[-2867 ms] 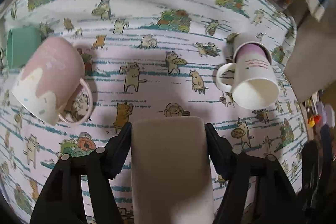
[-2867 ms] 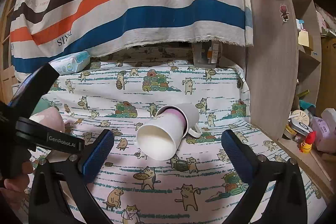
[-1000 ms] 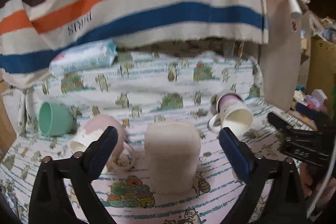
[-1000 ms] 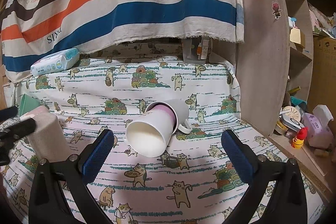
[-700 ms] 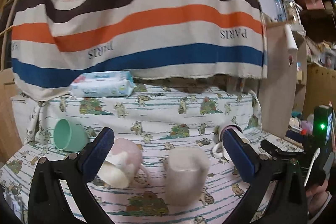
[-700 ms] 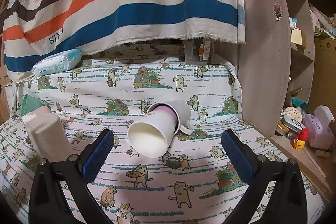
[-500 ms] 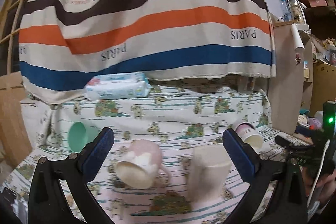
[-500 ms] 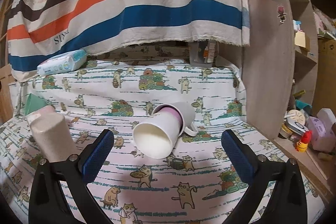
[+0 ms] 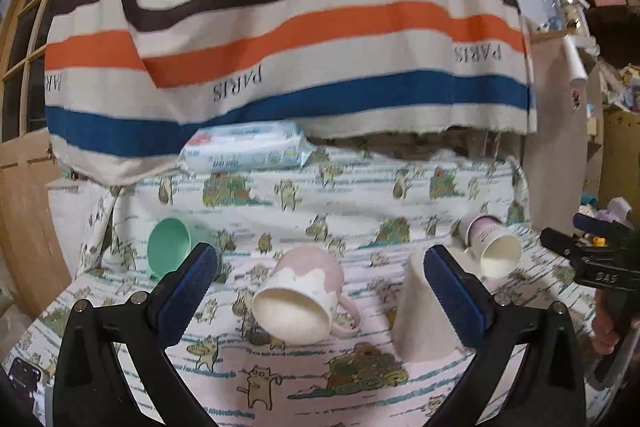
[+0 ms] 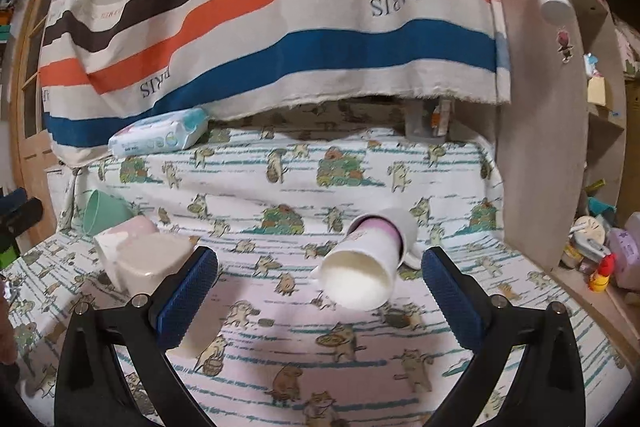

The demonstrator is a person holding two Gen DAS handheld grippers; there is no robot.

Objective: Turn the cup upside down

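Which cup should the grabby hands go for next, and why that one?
Probably the left gripper should ease forward and close on the pink mug. It lies on its side with its mouth toward the camera, right between the open fingers. The beige cup beside it already stands upside down. The white and purple mug, also tipped over, could wait for the right gripper.

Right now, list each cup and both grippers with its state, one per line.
Beige cup: upside down, mouth on the cloth.
Pink mug: on its side.
White-and-purple mug: on its side.
Green cup: on its side.
Left gripper: open, empty.
Right gripper: open, empty.
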